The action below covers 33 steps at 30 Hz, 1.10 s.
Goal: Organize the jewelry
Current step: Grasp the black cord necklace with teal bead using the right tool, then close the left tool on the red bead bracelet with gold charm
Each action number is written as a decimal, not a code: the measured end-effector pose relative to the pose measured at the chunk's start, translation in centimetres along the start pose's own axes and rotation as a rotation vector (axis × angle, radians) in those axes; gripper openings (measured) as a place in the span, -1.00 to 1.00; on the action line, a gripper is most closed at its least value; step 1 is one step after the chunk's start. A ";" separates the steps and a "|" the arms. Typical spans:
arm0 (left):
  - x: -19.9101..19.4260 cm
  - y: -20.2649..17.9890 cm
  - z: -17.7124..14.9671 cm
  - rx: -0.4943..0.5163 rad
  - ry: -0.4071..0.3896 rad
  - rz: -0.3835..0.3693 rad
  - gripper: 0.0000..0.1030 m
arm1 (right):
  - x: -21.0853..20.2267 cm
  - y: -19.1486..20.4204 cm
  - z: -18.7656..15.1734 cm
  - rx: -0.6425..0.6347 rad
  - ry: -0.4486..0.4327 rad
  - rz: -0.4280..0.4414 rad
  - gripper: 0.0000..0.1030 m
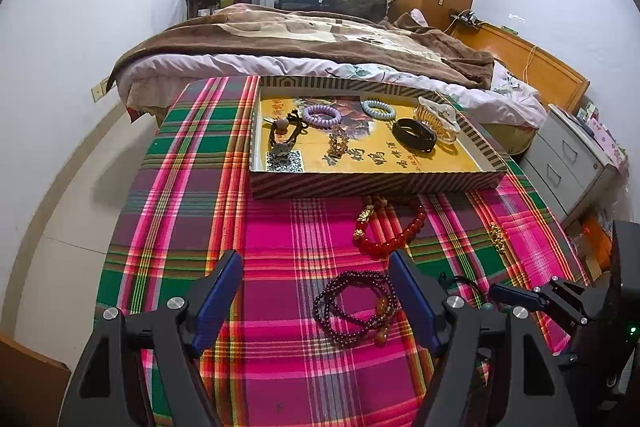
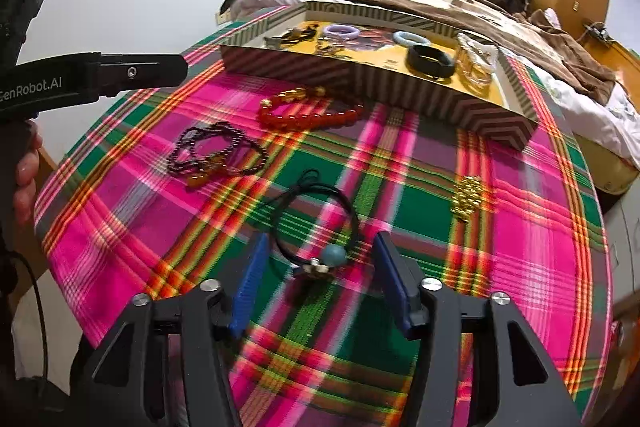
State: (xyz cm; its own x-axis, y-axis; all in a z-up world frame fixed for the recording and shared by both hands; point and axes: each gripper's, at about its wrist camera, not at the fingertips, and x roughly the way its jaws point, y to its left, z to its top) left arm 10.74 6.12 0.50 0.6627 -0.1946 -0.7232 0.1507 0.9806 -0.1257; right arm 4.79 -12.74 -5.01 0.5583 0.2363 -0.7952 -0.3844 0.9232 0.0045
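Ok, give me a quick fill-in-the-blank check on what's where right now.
1. The black cord bracelet lies between the open fingers of the ____ gripper.
2. The red bead bracelet lies ____ the striped tray.
3. The black bangle lies ____ the tray.
4. The left gripper is ____.

Missing: right; outside; inside; open

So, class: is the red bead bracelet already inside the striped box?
No: the red bead bracelet lies on the plaid cloth just in front of the striped box, outside its wall.
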 end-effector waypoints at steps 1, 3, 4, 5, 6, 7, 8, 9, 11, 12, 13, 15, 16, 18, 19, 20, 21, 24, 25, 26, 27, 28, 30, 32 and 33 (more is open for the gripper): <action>0.2 -0.1 0.1 0.000 0.004 0.000 0.45 | -0.1 -0.2 0.0 0.005 -0.002 -0.003 -0.45; 0.5 -0.4 0.2 0.006 0.007 -0.005 0.45 | -0.3 -0.7 -0.1 0.019 -0.006 -0.017 -0.58; 0.7 -0.5 0.3 0.007 0.009 -0.008 0.45 | -0.3 -1.0 -0.2 0.028 -0.007 -0.017 -0.59; 1.0 -0.6 0.4 0.008 0.013 -0.013 0.45 | -0.4 -1.3 -0.3 0.036 -0.009 -0.013 -0.59; 1.3 -0.8 0.5 0.010 0.019 -0.020 0.45 | -0.5 -1.6 -0.4 0.046 -0.013 -0.008 -0.59; 1.5 -1.0 0.6 0.011 0.023 -0.021 0.45 | -0.8 -2.0 -0.5 0.058 -0.019 -0.007 -0.59; 1.9 -1.3 0.7 0.016 0.030 -0.021 0.45 | -1.0 -2.3 -0.6 0.070 -0.027 -0.007 -0.59; 2.1 -1.5 0.7 0.025 0.032 -0.022 0.45 | -1.2 -2.7 -0.6 0.084 -0.035 -0.005 -0.59; 2.7 -2.0 1.0 0.039 0.043 -0.032 0.45 | -2.0 -3.5 -0.6 0.111 -0.061 0.001 -0.59; 3.2 -2.3 1.1 0.045 0.054 -0.041 0.45 | -2.5 -3.9 -0.6 0.121 -0.076 0.001 -0.59; 3.5 -2.5 1.2 0.045 0.061 -0.040 0.45 | -3.0 -4.3 -0.5 0.131 -0.092 0.001 -0.59; 4.4 -3.1 1.7 0.057 0.072 -0.027 0.45 | -3.9 -5.0 -0.4 0.149 -0.118 0.000 -0.59; 4.7 -3.2 1.8 0.061 0.073 -0.028 0.45 | -4.5 -5.4 -0.3 0.160 -0.136 -0.003 -0.59; 5.9 -3.6 2.3 0.064 0.094 -0.033 0.45 | -5.3 -6.1 -0.2 0.176 -0.157 -0.007 -0.59; 6.5 -3.7 2.5 0.060 0.104 -0.017 0.45 | -5.6 -6.4 -0.1 0.182 -0.166 -0.010 -0.59; 6.8 -3.9 2.6 0.067 0.104 -0.005 0.45 | -5.9 -6.6 -0.1 0.187 -0.173 -0.012 -0.59; 7.0 -4.1 2.7 0.077 0.101 0.000 0.45 | -6.0 -6.9 -0.1 0.191 -0.177 -0.012 -0.59; 8.6 -4.6 2.9 0.091 0.131 0.005 0.45 | -6.0 -7.4 0.1 0.200 -0.186 -0.008 -0.59; 9.0 -4.6 2.9 0.085 0.136 0.013 0.45 | -6.0 -7.5 0.1 0.202 -0.189 -0.005 -0.59; 9.3 -4.5 3.0 0.078 0.142 0.018 0.45 | -6.0 -7.6 0.2 0.203 -0.192 -0.005 -0.59; 9.7 -4.4 3.0 0.071 0.148 0.015 0.45 | -6.0 -7.8 0.1 0.205 -0.192 -0.006 -0.59; 9.9 -4.3 3.0 0.062 0.151 0.012 0.45 | -6.1 -7.9 0.1 0.207 -0.193 -0.004 -0.59; 10.3 -4.3 3.0 0.065 0.155 0.012 0.45 | -6.0 -8.1 0.1 0.211 -0.195 -0.003 -0.59; 10.9 -4.4 3.0 0.076 0.168 0.023 0.43 | -6.0 -8.4 0.2 0.214 -0.198 -0.003 -0.59; 11.0 -4.5 3.0 0.083 0.162 0.028 0.42 | -5.9 -8.4 0.2 0.217 -0.199 -0.002 -0.59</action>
State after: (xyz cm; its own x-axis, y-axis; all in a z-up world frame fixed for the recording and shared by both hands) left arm 19.52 -0.47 -4.82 0.5417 -0.1537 -0.8264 0.1978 0.9788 -0.0524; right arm 4.90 -21.86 -0.20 0.7000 0.2698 -0.6612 -0.2293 0.9618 0.1498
